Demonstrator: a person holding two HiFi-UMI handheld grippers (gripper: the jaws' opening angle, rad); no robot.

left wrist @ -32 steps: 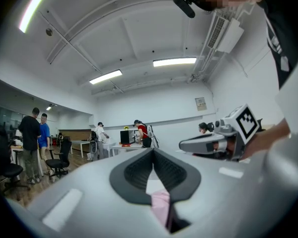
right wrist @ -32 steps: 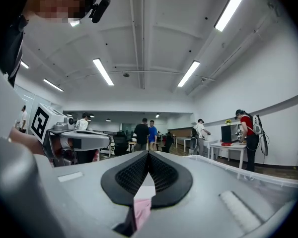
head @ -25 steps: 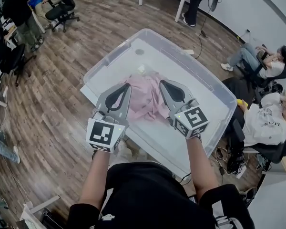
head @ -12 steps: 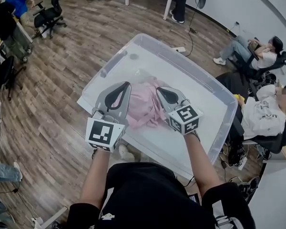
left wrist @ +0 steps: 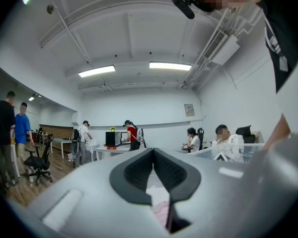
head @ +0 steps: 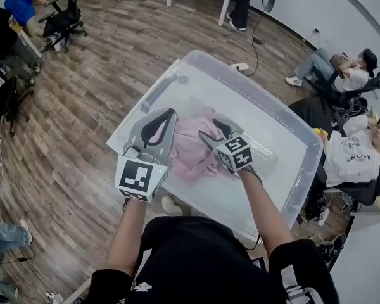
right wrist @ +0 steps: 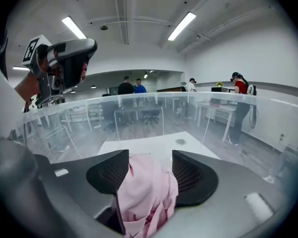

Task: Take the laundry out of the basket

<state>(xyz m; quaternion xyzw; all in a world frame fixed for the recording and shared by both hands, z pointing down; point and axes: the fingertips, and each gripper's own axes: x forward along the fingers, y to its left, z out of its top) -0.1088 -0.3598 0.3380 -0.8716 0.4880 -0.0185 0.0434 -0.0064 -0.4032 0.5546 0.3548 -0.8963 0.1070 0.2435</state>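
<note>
1. Right gripper point(head: 214, 133) is angled down inside the basket point(head: 259, 101), nose in the pink garment point(head: 190, 147). Reads as the reach-in for a grab.
2. Right gripper's jaws have just been opening. In the right gripper view they stand apart with a bunched fold of garment point(right wrist: 144, 192) between the pads point(right wrist: 109, 172). The pads look not yet pressed in, so no grip so far.
3. Left gripper point(head: 170, 113) is held level above the basket's near-left wall, outside the load. Its jaws are together at the tip and hold nothing; a bit of pink shows through the slot below the tip in the left gripper view. Likely just parked out of the way while the right one works.
4. The garment is the only laundry visible. It lies crumpled on the basket floor, toward the near-left part, and none of it is over the rim. Task looks barely started.
5. The basket is a clear plastic tub with tall see-through walls, so the right wrist has to drop in from above.
6. The basket sits on a white table point(head: 117, 143) that sticks out just past its left side.
7. Room: wood plank floor point(head: 82, 94) all round the basket, an office chair point(head: 60, 21) well left of it, seated people point(head: 354, 157) to its right, and strip lights point(left wrist: 171, 66) overhead.
</note>
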